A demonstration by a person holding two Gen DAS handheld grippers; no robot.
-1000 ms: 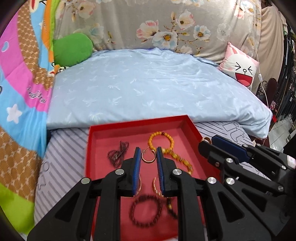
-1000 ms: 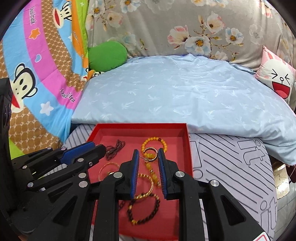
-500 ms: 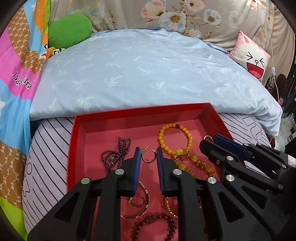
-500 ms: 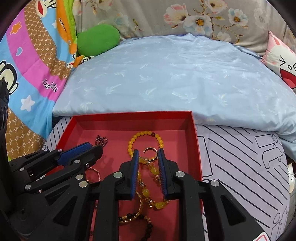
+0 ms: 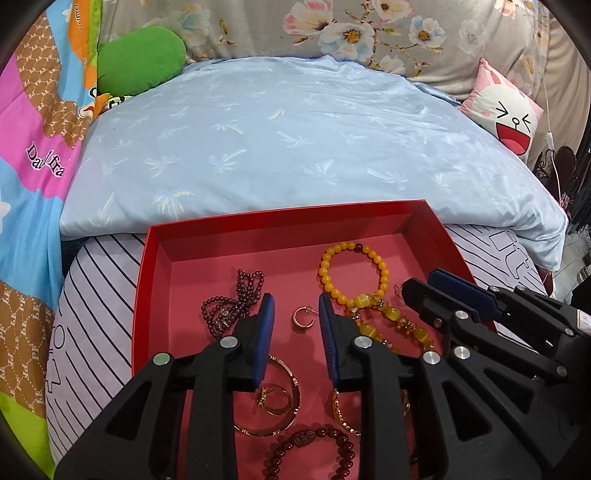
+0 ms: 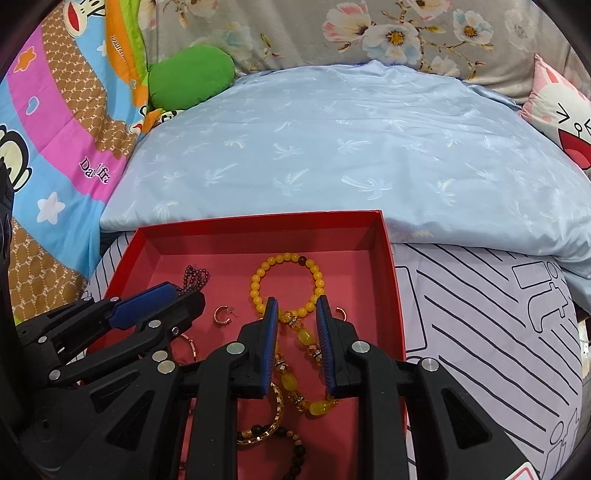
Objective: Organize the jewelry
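Nearest the left wrist camera, the left gripper [image 5: 295, 314] hangs over the red tray [image 5: 147, 280] with its jaws apart and nothing between the blue pads except, beyond the tips, a small gold hoop earring [image 5: 303, 318] lying on the tray floor. Below the fingers lie a thin gold bangle [image 5: 291, 398] with a gold ring [image 5: 273, 398] inside its loop, and a dark red bead bracelet [image 5: 310, 448] at the near edge. To the left of the left finger sits a bunched garnet-coloured bead strand [image 5: 231, 301]. To the right, a yellow bead bracelet [image 5: 352, 271] lies further back, with a string of larger yellow stones [image 5: 391, 323] trailing from it toward the near right. The right gripper [image 6: 295, 308] is also open and holds nothing; seen from its own camera, its fingers straddle that yellow stone string above the tray, though contact cannot be judged. A second small hoop earring [image 6: 340, 312] lies just beside its right finger. A gold chain bracelet [image 6: 275, 415] and a black bead bracelet [image 6: 295, 454] lie near the bottom of that view. The tray rests on a striped lilac bedsheet [image 6: 480, 332]. Behind it lies a pale blue quilt [image 5: 295, 140], then a green cushion [image 5: 142, 59], a pink bunny pillow [image 5: 509, 110], a cartoon monkey blanket [image 6: 55, 129] and a floral fabric backdrop [image 5: 369, 29].
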